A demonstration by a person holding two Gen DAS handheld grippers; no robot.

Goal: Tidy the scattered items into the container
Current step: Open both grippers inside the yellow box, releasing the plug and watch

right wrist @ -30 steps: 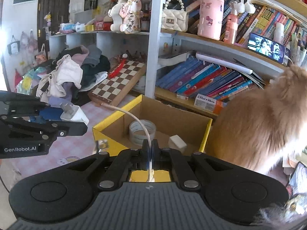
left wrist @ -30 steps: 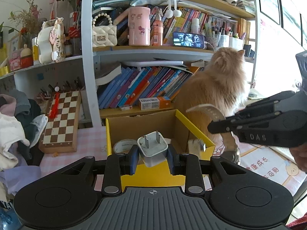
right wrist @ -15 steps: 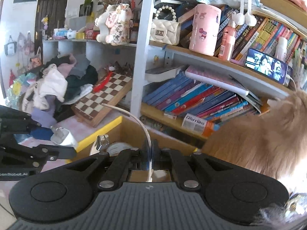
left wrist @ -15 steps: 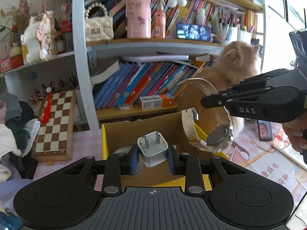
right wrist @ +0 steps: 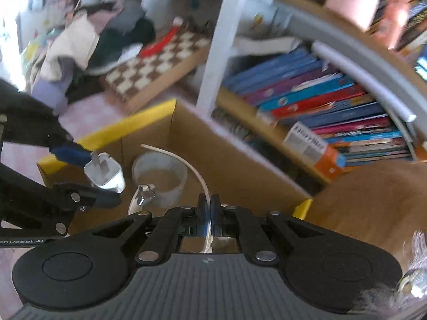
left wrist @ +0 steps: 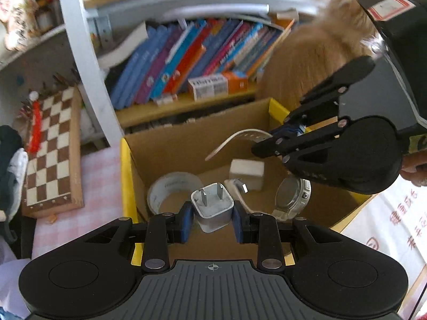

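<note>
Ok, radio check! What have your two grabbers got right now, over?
Left gripper shut on charger plug, over box. Right gripper shut on watch strap, watch inside box. Cat right behind box.

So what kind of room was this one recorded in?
Most likely a lived-in home study or bedroom: a shelf of books, a chessboard, a pile of clothes and a cat beside the cardboard box.

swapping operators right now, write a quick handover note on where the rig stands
Left gripper: shut on the white charger plug, held above the cardboard box.
Right gripper: shut on the strap of the white wristwatch, which hangs inside the box.
Already in the box: tape roll and a white adapter block.
Left to do: release watch and plug into the box.
</note>
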